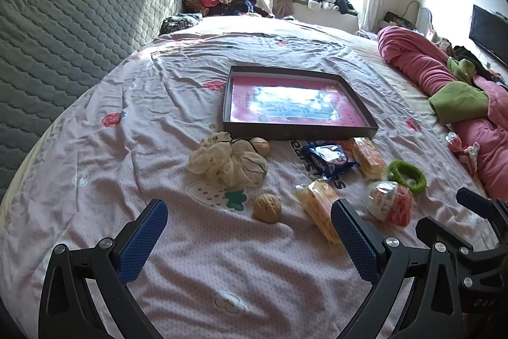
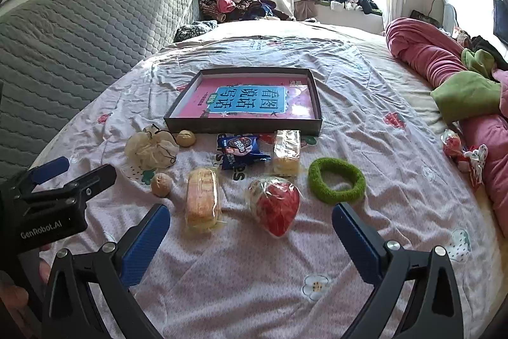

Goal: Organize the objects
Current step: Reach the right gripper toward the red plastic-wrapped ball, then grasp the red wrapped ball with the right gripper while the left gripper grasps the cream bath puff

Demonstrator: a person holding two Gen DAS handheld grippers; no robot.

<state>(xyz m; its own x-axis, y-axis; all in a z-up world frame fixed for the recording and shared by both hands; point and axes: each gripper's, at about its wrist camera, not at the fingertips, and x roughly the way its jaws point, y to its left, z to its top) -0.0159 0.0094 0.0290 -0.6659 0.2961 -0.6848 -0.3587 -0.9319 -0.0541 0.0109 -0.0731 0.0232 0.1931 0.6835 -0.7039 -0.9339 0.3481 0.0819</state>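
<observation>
A dark shallow box (image 1: 295, 134) (image 2: 244, 126) with a pink book inside lies on the bed. In front of it lie a cream scrunchie (image 1: 227, 162) (image 2: 151, 150), two walnuts (image 1: 267, 208) (image 1: 261, 146) (image 2: 161, 185) (image 2: 186, 138), a blue snack packet (image 1: 328, 158) (image 2: 240, 150), two wrapped cakes (image 1: 319, 210) (image 1: 368, 157) (image 2: 202, 200) (image 2: 286, 152), a wrapped strawberry toy (image 1: 390, 203) (image 2: 275, 204) and a green hair ring (image 1: 407, 175) (image 2: 336, 180). My left gripper (image 1: 249, 213) is open and empty near the front walnut. My right gripper (image 2: 251, 216) is open and empty before the strawberry toy.
A pink quilt (image 1: 444, 84) (image 2: 444, 65) with a green patch lies along the bed's right side, small red wrapped items (image 2: 460, 153) beside it. A grey quilted headboard (image 1: 70, 27) stands at left. Clothes pile up at the far window. The left gripper's body shows in the right wrist view (image 2: 54, 196).
</observation>
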